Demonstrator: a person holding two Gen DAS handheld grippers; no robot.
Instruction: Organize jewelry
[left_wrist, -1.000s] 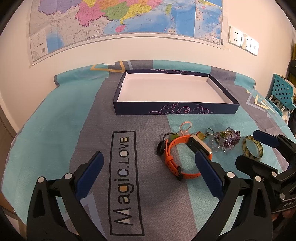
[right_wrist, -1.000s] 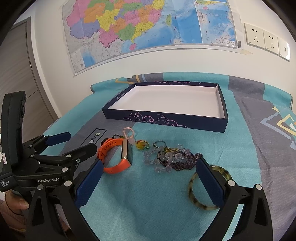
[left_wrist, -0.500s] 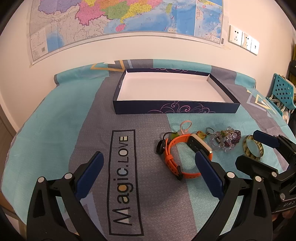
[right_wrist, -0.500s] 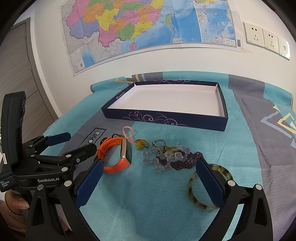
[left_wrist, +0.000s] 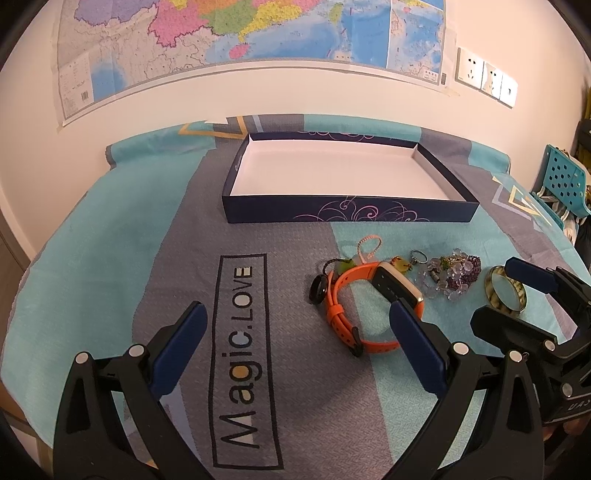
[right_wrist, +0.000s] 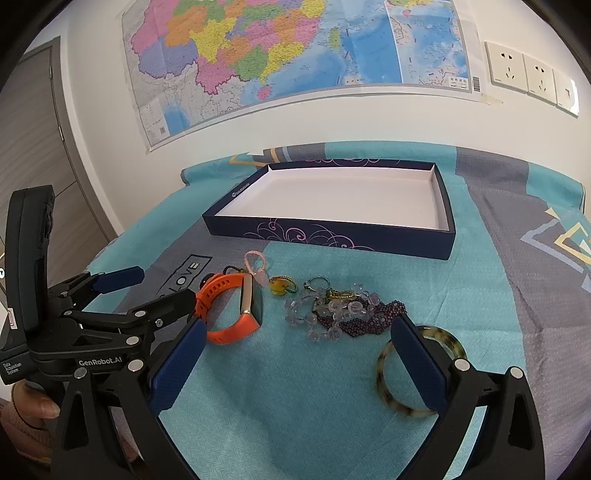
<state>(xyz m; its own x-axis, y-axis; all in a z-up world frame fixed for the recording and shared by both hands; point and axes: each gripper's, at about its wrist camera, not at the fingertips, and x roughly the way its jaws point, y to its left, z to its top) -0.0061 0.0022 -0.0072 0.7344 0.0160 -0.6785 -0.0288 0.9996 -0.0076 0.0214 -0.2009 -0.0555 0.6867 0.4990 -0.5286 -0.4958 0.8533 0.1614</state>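
The jewelry lies in a loose row on the cloth-covered surface (left_wrist: 110, 236) just in front of the empty box (right_wrist: 332, 236): an orange watch (right_wrist: 236, 314) on the left, small charms (right_wrist: 277, 286) and a tangle of clear and purple beads (right_wrist: 340, 314) in the middle, and a mottled bangle (right_wrist: 417, 373) on the right. The bangle looks rigid, light and smooth, so it would likely slip unless pinched across its rim. The beads are limp and would sag and trail if lifted by one strand; taking the bunch at its thickest part seems safest. The watch has a springy strap and a hard case; the strap beside the case offers a firm hold. The right gripper (right_wrist: 299, 362) hangs low over the surface with its fingers wide apart and nothing between them, its right finger in front of the bangle and pointed toward the box. The left gripper (left_wrist: 299, 343) is also spread wide and empty, low and level, its right finger close to the watch case. A hand (right_wrist: 33, 406) shows at the left gripper's handle. Nothing is in the box yet, so a first pick seems to be the step at hand.
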